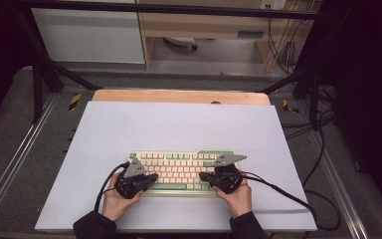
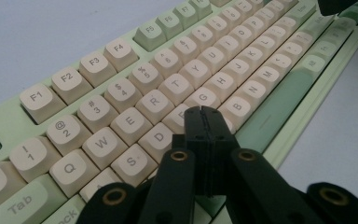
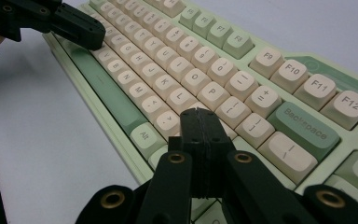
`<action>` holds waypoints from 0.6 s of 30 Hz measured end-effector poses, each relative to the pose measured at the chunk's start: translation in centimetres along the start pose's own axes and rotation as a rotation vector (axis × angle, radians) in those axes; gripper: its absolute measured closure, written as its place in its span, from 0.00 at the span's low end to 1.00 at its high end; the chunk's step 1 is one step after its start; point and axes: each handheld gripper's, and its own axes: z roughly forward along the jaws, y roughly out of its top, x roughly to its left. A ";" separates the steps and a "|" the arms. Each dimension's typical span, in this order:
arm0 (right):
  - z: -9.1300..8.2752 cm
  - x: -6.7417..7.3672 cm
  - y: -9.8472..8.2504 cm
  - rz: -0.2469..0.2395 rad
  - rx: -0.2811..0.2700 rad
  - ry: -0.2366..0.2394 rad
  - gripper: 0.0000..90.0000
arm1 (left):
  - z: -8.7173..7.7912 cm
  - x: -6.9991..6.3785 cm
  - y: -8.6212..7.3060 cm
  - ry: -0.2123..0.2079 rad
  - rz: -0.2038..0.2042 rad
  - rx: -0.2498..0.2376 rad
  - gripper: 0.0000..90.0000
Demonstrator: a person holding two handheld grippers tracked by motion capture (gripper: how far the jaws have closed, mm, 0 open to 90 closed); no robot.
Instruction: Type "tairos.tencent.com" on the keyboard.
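Pale lavender matting is covering the surface (image 1: 129,124), where a green-and-cream mechanical keyboard (image 1: 179,169) is lying near the front edge. The left gripper (image 2: 203,111) and right gripper (image 3: 199,113) are hovering over its keys, fingers pressed together, holding nothing. Rigid and probably fairly heavy, with keycaps that could pop off, it is best gripped by its case edges.

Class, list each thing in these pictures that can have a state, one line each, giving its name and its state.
keyboard: flat on the white sheet, keys up, no key missing in sight.
left gripper: fingers shut together, nothing between them, tips over the home row near F and G.
right gripper: fingers shut together, holding nothing, tips over the keys right of L.
white sheet: spread flat over the table.
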 end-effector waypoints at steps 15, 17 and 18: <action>-0.2 -0.1 0.0 0.004 -0.007 -0.003 1.00 | 0.0 -0.1 -0.1 0.000 0.002 -0.002 1.00; -0.2 -0.1 0.0 0.003 -0.008 -0.001 1.00 | -0.2 -0.1 0.0 -0.001 0.002 -0.011 1.00; -0.2 -0.1 0.0 0.003 -0.008 -0.001 1.00 | -0.3 -0.1 0.0 0.002 0.002 -0.013 1.00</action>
